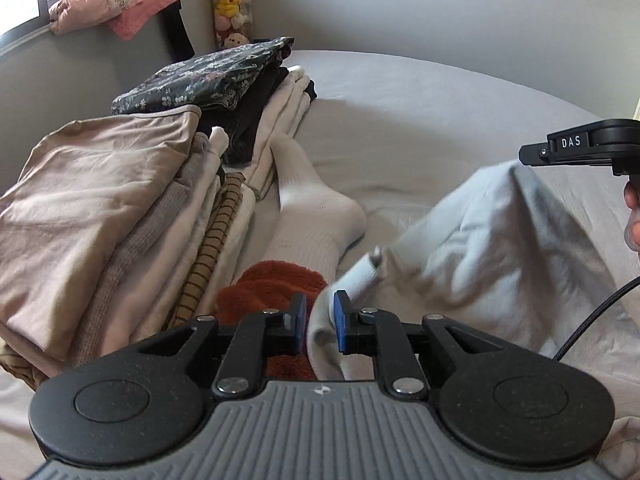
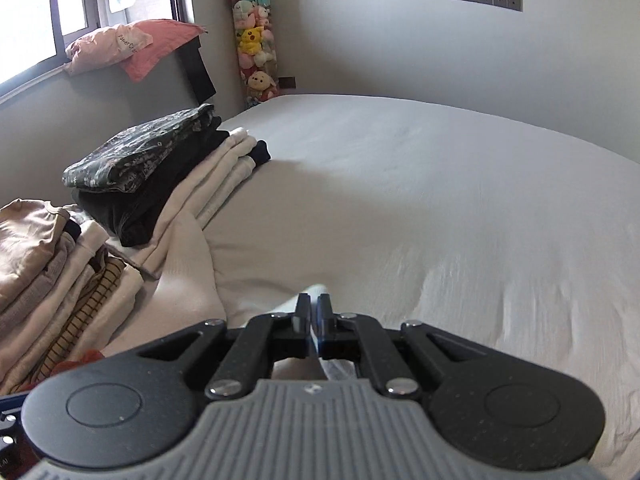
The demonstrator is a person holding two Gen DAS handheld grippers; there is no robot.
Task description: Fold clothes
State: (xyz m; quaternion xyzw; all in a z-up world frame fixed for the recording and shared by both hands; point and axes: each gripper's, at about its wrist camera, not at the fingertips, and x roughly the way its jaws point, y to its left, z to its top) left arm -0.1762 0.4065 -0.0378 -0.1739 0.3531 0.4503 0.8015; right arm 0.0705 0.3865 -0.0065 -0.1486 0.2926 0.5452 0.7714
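Note:
A pale grey-blue garment hangs above the bed, held up between both grippers. My left gripper is shut on its lower edge, a bunched fold between the blue pads. My right gripper is shut on another part of the same cloth; its black body shows at the right edge of the left wrist view, above the garment. A white sock and a rust-red fuzzy item lie on the bed just ahead of the left gripper.
Stacks of folded clothes fill the left side, with a floral dark piece on top of the far stack. The grey bed sheet stretches to the right. A pink pillow and plush toys stand by the wall.

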